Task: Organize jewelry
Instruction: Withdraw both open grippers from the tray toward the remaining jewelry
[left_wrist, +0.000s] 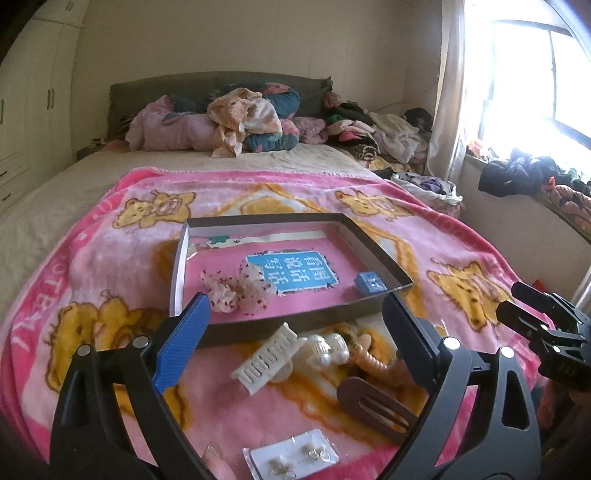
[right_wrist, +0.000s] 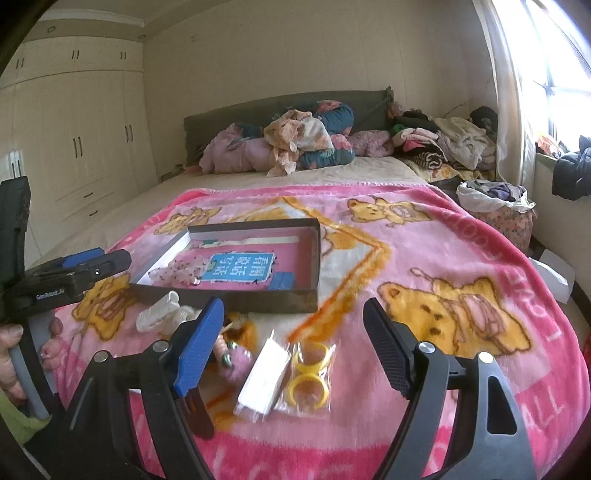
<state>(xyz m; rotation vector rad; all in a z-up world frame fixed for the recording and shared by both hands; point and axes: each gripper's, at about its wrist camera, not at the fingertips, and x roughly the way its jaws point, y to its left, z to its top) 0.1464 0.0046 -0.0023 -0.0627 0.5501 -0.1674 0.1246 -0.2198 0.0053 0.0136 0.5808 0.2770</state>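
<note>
The left claw (left_wrist: 295, 325) stands wide apart with nothing between its pads, hovering above the near end of the pink blanket (left_wrist: 461, 258) on the bed; the right claw (right_wrist: 295, 343) is likewise parted and empty, tilted downward over the same near end.

The open box (left_wrist: 373, 251) lies on the blanket ahead of both claws, its long sides running roughly across the bed; inside it sit a frilly pink hair tie (left_wrist: 236, 291) at the left end and a small blue box (left_wrist: 369, 282) at the right end.

Loose pieces lie between the box's near wall and the blanket's near edge; a white comb clip (left_wrist: 264, 360) rests just beside that wall, long axis slanting up to the right, directly ahead of the left claw and between its fingers' lines; beside it are pearl pieces (left_wrist: 330, 349), a brown hair clip (left_wrist: 376, 406) lying slantwise, and an earring card (left_wrist: 291, 456) nearest the edge.

Under the right claw lie a white packet (right_wrist: 264, 376) and a bag of yellow rings (right_wrist: 308, 373), side by side, long axes pointing toward the box; these seem the right hand's nearer picks, the comb clip the left's.
</note>
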